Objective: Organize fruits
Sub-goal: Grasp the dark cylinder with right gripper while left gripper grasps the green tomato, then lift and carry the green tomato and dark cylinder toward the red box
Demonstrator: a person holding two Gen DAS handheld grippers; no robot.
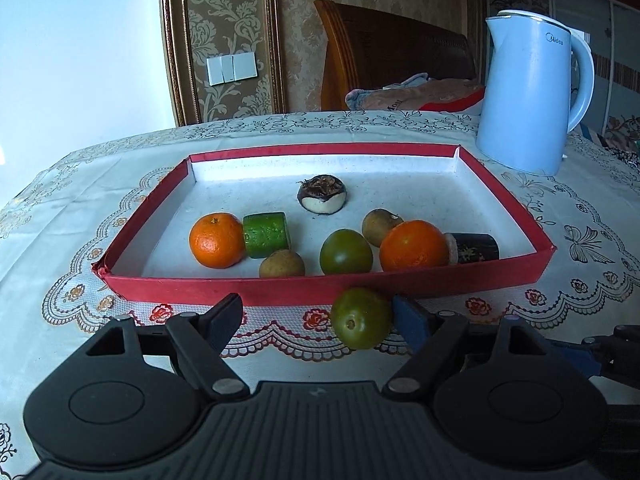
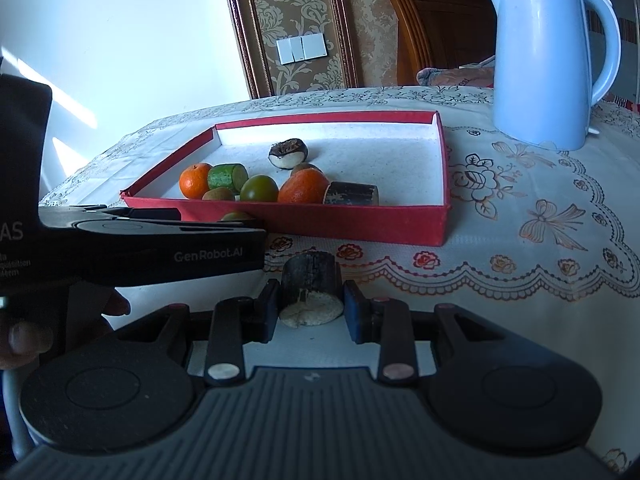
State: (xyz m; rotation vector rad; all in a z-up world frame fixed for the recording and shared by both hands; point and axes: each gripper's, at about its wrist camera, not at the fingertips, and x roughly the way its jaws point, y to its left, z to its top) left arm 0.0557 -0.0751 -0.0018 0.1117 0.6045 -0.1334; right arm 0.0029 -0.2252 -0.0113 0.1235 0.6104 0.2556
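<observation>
The right gripper [image 2: 311, 307] has its fingers clamped on a dark-skinned sugarcane piece [image 2: 311, 286] with a pale cut end, held above the surface [image 2: 520, 240] before the red tray [image 2: 360, 222]. The left gripper [image 1: 320, 320] has its fingers apart, a round green fruit [image 1: 360, 318] touching the right one.

"Midea" on blue kettle [image 1: 532, 92]; "GenRobot.AI" on left gripper [image 2: 208, 256].

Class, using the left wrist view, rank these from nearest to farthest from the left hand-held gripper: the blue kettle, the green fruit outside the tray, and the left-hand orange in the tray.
1. Green fruit, against the right finger of the left hand-held gripper.
2. Left-hand orange, tray's near left.
3. Blue kettle, far right, behind the tray.
</observation>
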